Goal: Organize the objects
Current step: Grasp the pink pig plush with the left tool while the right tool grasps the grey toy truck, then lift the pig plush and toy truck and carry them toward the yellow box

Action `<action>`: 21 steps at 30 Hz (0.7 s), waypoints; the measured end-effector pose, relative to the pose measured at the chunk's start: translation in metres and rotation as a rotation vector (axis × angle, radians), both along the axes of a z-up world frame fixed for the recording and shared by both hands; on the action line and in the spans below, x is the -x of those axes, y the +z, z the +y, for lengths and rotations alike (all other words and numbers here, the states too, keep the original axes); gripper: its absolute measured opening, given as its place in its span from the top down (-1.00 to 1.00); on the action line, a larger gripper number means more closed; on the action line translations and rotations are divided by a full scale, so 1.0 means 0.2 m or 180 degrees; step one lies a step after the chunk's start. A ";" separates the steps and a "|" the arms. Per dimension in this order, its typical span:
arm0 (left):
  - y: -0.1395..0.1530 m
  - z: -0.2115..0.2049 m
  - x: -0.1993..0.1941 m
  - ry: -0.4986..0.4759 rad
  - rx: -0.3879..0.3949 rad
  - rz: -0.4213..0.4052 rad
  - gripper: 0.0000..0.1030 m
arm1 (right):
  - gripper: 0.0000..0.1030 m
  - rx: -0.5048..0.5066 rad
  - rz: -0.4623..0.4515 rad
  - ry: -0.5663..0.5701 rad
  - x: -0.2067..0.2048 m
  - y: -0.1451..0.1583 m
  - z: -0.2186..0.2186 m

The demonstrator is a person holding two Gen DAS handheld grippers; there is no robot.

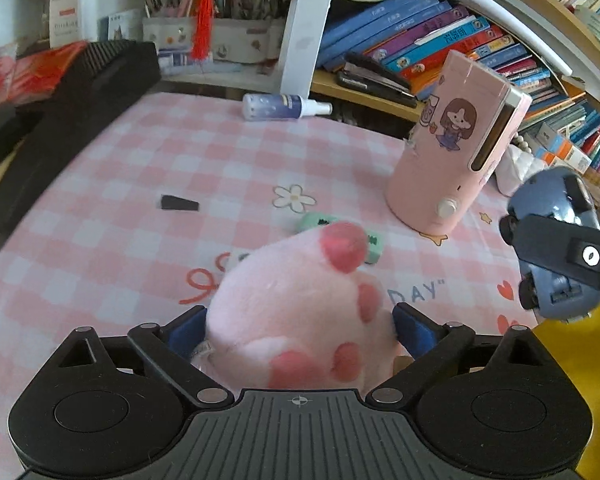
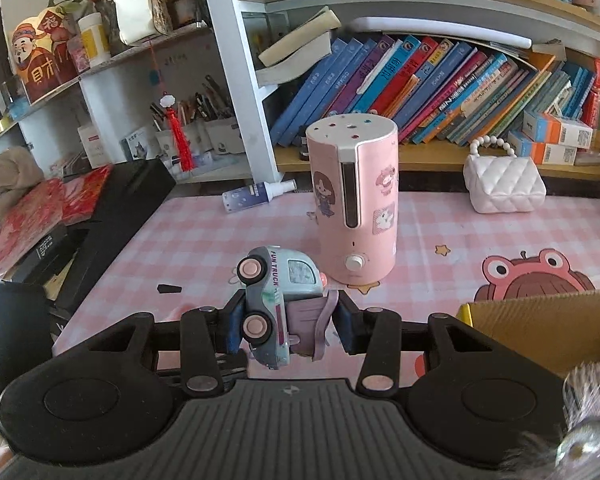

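Pink plush fills the left wrist view: a paw toy [image 1: 300, 312] with red pads sits between the left gripper's [image 1: 300, 326] jaws, which stand spread as wide as they go, blue pads at either flank of the plush. Whether those pads press it or merely brush it, I cannot tell. Just past the paw a green eraser [image 1: 374, 244] lies on the pink checked cloth [image 1: 140, 152], and a small black wedge [image 1: 179, 203] lies off to the left, well apart.

Over on the right wrist view, the right gripper [image 2: 286, 320] is clamped on a toy truck [image 2: 278, 304], pale blue with pink wheels, turned on its side and held clear above the cloth. The same truck shows at the right edge of the left view.

Behind it the pink humidifier [image 2: 354, 204] stands upright on the cloth, a spray bottle [image 2: 256, 194] lying on its side near the shelf. A white quilted bag [image 2: 504, 184] sits to the right, and a cardboard box [image 2: 548, 324] opens at the lower right corner.
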State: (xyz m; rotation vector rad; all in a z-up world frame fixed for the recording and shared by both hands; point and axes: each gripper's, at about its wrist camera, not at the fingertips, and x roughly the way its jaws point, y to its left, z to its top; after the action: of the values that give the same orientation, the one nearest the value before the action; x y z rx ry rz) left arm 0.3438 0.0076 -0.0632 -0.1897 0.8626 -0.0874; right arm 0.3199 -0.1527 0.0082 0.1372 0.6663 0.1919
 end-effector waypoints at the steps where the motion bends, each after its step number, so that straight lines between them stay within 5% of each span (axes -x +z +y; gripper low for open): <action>1: 0.00 0.00 0.00 0.0012 0.0017 0.0015 -0.92 | 0.18 -0.0009 0.0012 -0.0014 0.00 0.00 0.00; 9: 0.06 -0.02 0.07 -0.0150 -0.0020 -0.0107 -0.32 | 0.18 0.0003 0.0000 -0.0107 0.06 0.01 -0.03; 21: 0.27 0.20 0.48 0.0066 0.0136 -0.0290 -0.32 | 0.18 0.0125 0.0066 0.0006 0.22 -0.01 0.03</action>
State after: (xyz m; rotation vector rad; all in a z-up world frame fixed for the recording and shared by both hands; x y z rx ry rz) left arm 0.2474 0.0486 -0.0090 -0.2330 0.7682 -0.0944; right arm 0.2766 -0.1466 0.0053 0.1011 0.6905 0.1793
